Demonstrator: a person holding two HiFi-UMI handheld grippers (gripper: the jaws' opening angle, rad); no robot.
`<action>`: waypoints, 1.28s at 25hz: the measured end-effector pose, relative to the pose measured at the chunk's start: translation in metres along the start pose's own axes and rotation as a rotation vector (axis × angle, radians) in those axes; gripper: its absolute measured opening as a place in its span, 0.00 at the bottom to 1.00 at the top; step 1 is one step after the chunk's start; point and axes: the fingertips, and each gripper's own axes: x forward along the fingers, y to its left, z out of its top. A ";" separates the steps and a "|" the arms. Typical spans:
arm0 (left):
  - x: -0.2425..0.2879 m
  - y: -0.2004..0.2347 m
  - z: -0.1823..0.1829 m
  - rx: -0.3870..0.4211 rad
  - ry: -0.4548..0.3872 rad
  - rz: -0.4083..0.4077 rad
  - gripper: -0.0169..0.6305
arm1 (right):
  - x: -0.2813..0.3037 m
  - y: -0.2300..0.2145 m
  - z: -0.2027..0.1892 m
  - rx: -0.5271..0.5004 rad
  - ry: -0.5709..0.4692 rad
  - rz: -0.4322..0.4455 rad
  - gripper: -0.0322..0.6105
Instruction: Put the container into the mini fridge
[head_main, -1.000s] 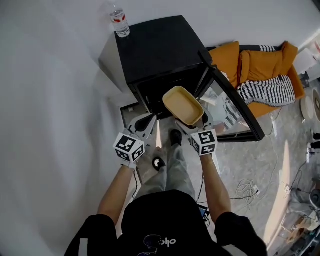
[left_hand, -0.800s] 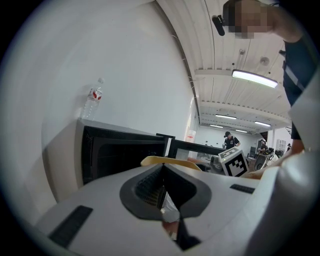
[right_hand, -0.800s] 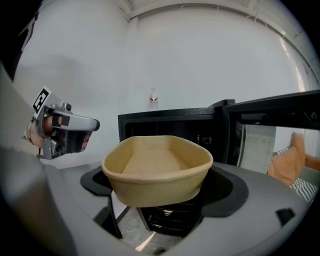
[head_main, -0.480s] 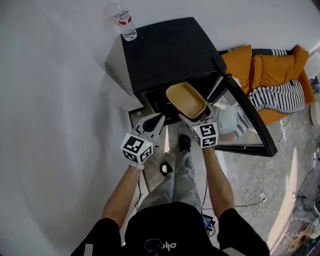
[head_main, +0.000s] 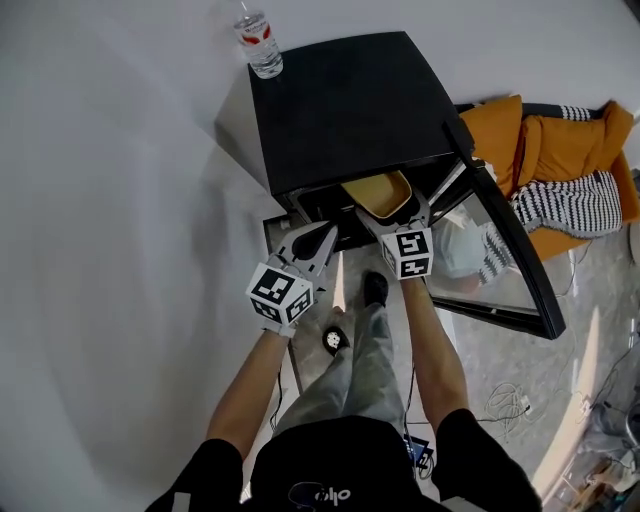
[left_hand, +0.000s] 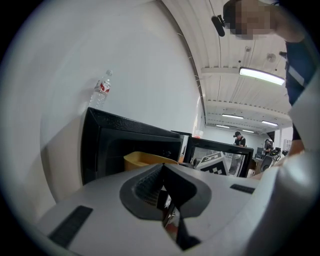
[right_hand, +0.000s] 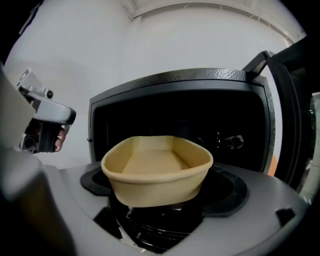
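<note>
The tan, empty container (head_main: 380, 196) is held level at the mouth of the black mini fridge (head_main: 350, 100), its far end under the fridge's top edge. My right gripper (head_main: 392, 218) is shut on the container's near wall. In the right gripper view the container (right_hand: 157, 170) sits above that gripper (right_hand: 161, 206), in front of the dark fridge cavity (right_hand: 175, 115). My left gripper (head_main: 322, 238) hovers left of the container near the fridge's lower left corner, shut and holding nothing. The left gripper view shows its jaws (left_hand: 162, 167) closed, with the container (left_hand: 142, 160) beyond them.
The fridge's glass door (head_main: 505, 265) stands open to the right. A water bottle (head_main: 258, 40) stands on the fridge's back left corner. An orange sofa (head_main: 540, 140) with a striped blanket (head_main: 575, 200) lies beyond the door. Cables (head_main: 510, 400) trail on the floor.
Both grippers have moved forward toward the fridge. The container has gone from in front of the opening to partly inside it.
</note>
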 end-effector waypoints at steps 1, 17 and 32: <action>0.001 0.002 -0.001 -0.001 -0.001 0.002 0.03 | 0.004 -0.001 0.000 0.000 -0.002 -0.001 0.88; 0.008 0.021 -0.010 -0.031 -0.016 0.030 0.03 | 0.043 -0.010 0.002 0.015 0.000 -0.056 0.88; 0.002 0.031 -0.013 -0.048 -0.025 0.048 0.03 | 0.059 -0.018 -0.013 0.030 0.046 -0.110 0.88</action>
